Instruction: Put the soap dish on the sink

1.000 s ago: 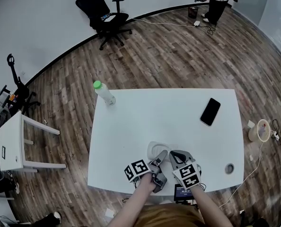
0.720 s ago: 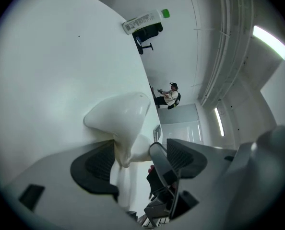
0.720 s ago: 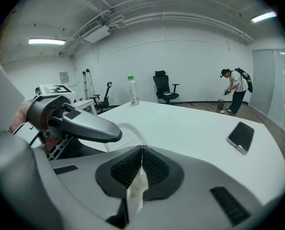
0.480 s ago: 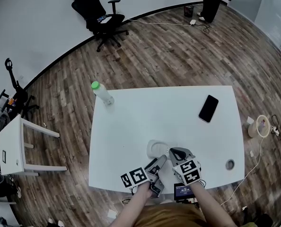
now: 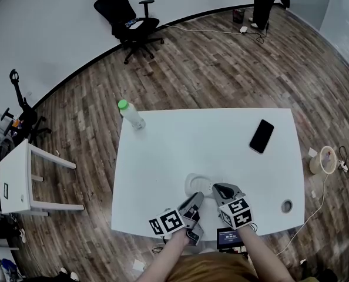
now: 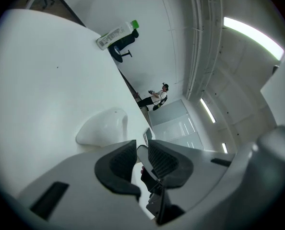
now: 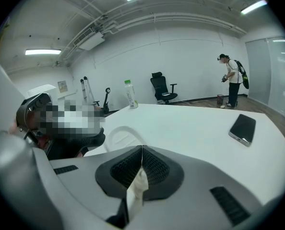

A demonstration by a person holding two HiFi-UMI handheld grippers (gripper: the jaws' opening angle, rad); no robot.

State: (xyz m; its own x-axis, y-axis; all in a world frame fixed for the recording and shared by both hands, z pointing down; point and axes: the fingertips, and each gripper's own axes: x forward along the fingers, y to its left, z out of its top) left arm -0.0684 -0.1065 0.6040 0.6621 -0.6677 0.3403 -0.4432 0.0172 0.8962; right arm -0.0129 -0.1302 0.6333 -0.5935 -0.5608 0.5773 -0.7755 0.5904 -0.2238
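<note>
Sharing one table: one soap dish, one bottle, one phone.

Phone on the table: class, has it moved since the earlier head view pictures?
No. The phone still lies near the far right corner of the table, at the same gap from the table's right edge.
</note>
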